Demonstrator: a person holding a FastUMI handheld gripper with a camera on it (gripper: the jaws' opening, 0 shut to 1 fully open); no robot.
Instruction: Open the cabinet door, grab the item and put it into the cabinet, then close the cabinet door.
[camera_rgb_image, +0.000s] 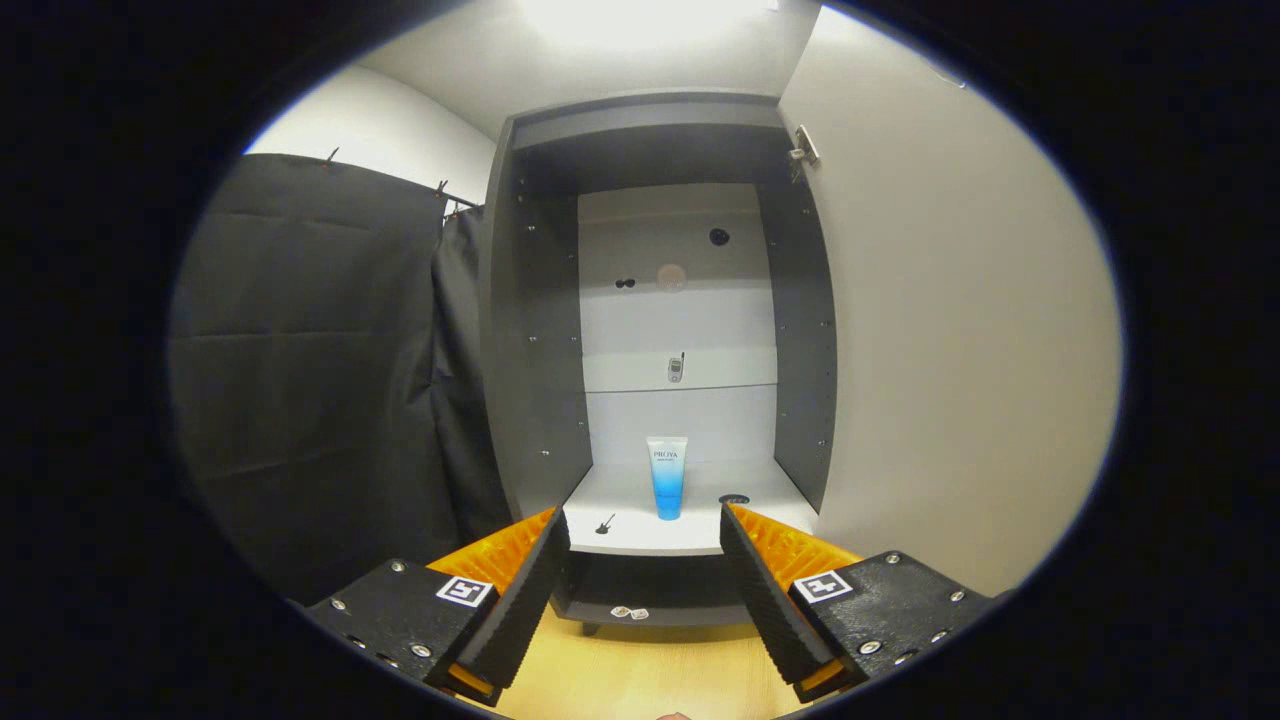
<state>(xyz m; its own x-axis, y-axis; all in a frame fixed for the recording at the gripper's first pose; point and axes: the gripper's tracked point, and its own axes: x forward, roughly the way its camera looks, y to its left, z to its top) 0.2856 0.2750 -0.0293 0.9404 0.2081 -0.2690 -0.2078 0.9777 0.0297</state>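
Now, door (960, 330): swung wide open to the right of the cabinet (535, 300).
Tube (667, 477): upright on the white shelf (640, 535), beyond the fingers.
Gripper (645, 530): fingers spread, empty.
Risk: top-heavy tube may topple if bumped.
Room: open floor ahead; door edge close on the right.

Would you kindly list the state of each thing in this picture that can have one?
Cabinet door: swung fully open to the right.
Cabinet: open, inside visible.
Blue and white tube: standing upright on its cap on the white shelf, beyond the claw's fingers.
Claw: open, fingers spread wide, holding nothing.
Small phone-like item: upright on the higher shelf.
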